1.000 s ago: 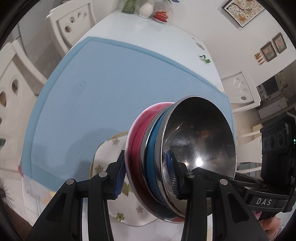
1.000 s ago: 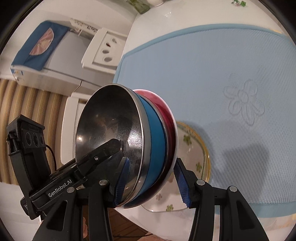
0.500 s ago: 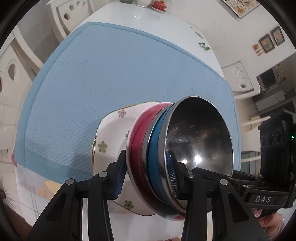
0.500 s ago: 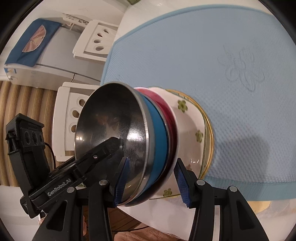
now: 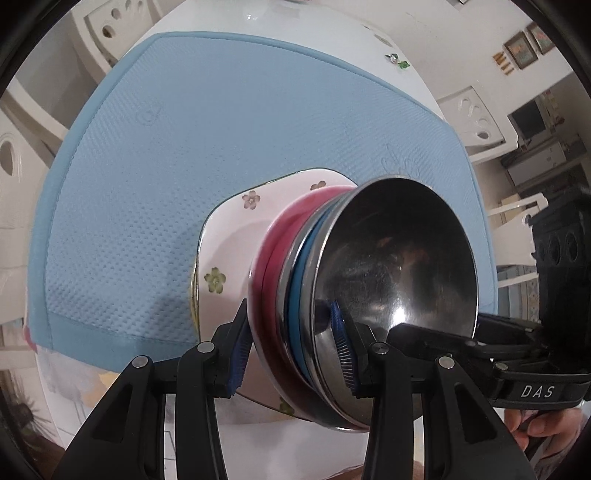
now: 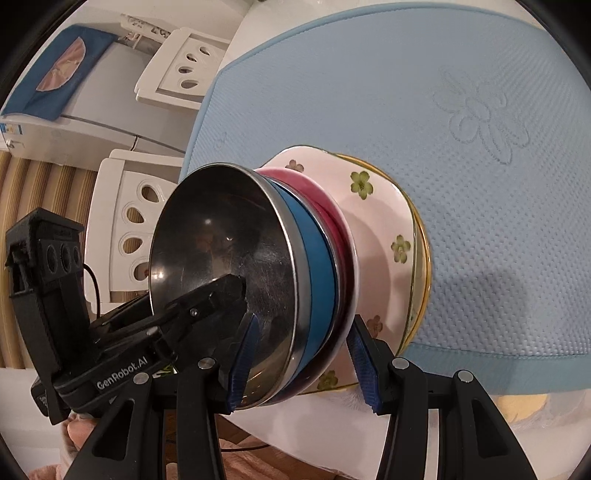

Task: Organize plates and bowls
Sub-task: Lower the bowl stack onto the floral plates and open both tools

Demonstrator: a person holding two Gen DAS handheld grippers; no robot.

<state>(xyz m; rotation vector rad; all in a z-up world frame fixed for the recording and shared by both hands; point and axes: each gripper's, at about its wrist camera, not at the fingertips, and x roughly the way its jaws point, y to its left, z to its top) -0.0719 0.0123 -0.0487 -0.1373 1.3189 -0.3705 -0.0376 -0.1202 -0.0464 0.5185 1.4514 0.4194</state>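
Note:
A nested stack of bowls, steel (image 5: 399, 258) inside blue (image 5: 295, 306) inside red (image 5: 273, 258), is held from both sides. My left gripper (image 5: 291, 347) is shut on its rim on one side. My right gripper (image 6: 303, 365) is shut on the rim opposite. The stack sits in a white flowered bowl (image 5: 229, 243), which rests on a gold-rimmed plate (image 6: 424, 258) at the near edge of the blue mat (image 5: 207, 129). In the right wrist view the steel bowl (image 6: 221, 240), blue bowl (image 6: 317, 243), red bowl (image 6: 314, 181) and white bowl (image 6: 380, 221) show the same nesting.
The blue mat (image 6: 461, 110) covers a white table (image 5: 258, 18). White chairs (image 6: 177, 66) stand around it, one also at the right in the left wrist view (image 5: 476, 122). A small ornament (image 5: 397, 61) lies on the table's far side.
Both grippers carried the bowl stack forward and down over the white flowered bowl. The stack now sits in it; the grips have not changed.

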